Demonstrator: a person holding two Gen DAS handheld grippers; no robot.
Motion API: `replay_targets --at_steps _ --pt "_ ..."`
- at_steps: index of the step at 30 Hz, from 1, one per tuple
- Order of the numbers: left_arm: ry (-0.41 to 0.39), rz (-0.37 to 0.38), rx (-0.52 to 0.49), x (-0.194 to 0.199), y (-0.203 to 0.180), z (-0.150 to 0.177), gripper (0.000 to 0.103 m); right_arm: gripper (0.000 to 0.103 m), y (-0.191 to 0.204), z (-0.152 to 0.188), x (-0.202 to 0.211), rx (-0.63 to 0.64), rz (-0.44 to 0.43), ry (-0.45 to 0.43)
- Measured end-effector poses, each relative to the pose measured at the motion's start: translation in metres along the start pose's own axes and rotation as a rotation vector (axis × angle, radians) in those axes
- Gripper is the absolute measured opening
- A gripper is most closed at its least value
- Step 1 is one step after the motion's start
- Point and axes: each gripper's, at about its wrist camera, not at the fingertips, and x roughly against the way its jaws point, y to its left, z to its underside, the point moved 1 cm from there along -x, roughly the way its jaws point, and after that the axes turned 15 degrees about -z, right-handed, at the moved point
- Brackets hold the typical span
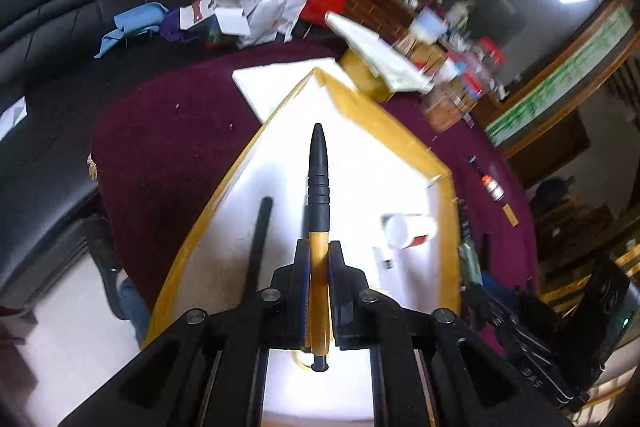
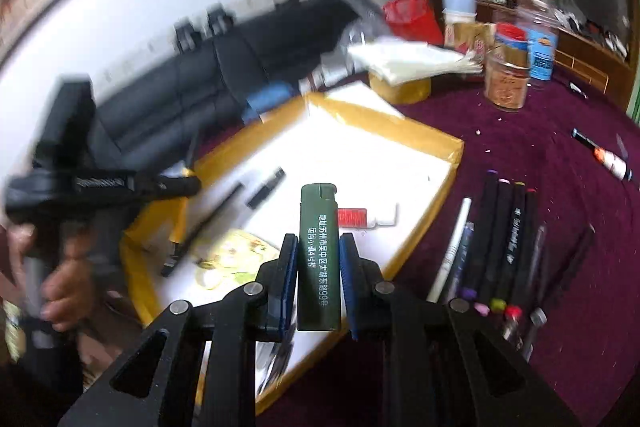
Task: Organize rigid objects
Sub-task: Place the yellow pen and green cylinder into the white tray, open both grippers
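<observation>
In the left wrist view we see the left gripper (image 1: 319, 263) with its two fingers pressed onto a pen (image 1: 318, 211). The pen has a yellow barrel and a black front part, and it points toward 12 o'clock, above the white board (image 1: 360, 163) with the yellow-brown edge. On this board a black stick (image 1: 258, 235) lies at about 10 o'clock from the fingers, and a white cylinder with a red mark (image 1: 408, 229) lies at 2 o'clock. The board rests on the dark purple cloth (image 1: 160, 155).

In the right wrist view the right gripper (image 2: 319, 255) pinches a dark green lighter (image 2: 319, 259) between its blue pads (image 2: 289, 279). The lighter stands along the fingers, its top toward 12 o'clock, and white printed characters run along its side. It is held above the near part of the white board (image 2: 380, 163). At 3 o'clock from the lighter a row of markers (image 2: 504, 239) lies side by side on the purple cloth (image 2: 520, 131), just beside the edge of the board. At 9 o'clock we see the other gripper, blurred, with a hand (image 2: 64, 287) around its handle. On the board lie a black pen (image 2: 208, 223) and a short black piece (image 2: 266, 193), at 10 and 11 o'clock. At 1 o'clock, far on the cloth, stands a jar with brown content (image 2: 506, 83).
</observation>
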Motion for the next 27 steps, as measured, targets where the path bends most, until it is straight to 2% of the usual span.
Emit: replay_targets --at_steps 2,5,12,14,18,20,21,22,23,25,27 --pt "0.013 -0.005 -0.025 -0.006 -0.001 0.000 0.007 0.020 0.001 -0.002 -0.021 0.013 0.051 0.070" --pt "0.039 -0.009 -0.076 -0.016 -0.007 0.000 0.007 0.020 0.003 0.000 -0.040 0.025 0.055 0.143" --pt "0.089 -0.092 -0.112 -0.035 -0.009 -0.002 0.007 0.020 0.002 0.004 -0.062 0.040 0.121 0.206" --pt "0.101 -0.094 -0.117 -0.038 -0.009 -0.002 0.007 0.020 0.001 0.006 -0.068 0.037 0.115 0.232" --pt "0.113 -0.094 -0.100 -0.042 -0.006 -0.001 0.008 0.023 0.001 0.004 -0.068 0.034 0.126 0.215" --pt "0.110 -0.080 -0.082 -0.041 -0.004 -0.002 0.015 0.030 -0.001 0.004 -0.069 0.025 0.114 0.220" --pt "0.105 -0.066 -0.069 -0.039 -0.002 -0.002 0.029 0.033 -0.001 0.004 -0.068 0.027 0.097 0.216" --pt "0.094 -0.058 -0.062 -0.036 -0.002 -0.001 0.039 0.034 0.000 0.003 -0.067 0.027 0.094 0.210" --pt "0.073 -0.039 -0.066 -0.030 -0.004 0.001 0.041 0.035 0.001 0.002 -0.063 0.029 0.092 0.199" --pt "0.026 -0.048 -0.086 -0.019 -0.010 0.007 0.057 0.036 0.005 0.001 -0.046 0.030 0.065 0.155" --pt "-0.056 -0.071 -0.099 0.001 -0.017 0.016 0.062 0.041 0.006 0.002 -0.022 0.030 0.042 0.097"
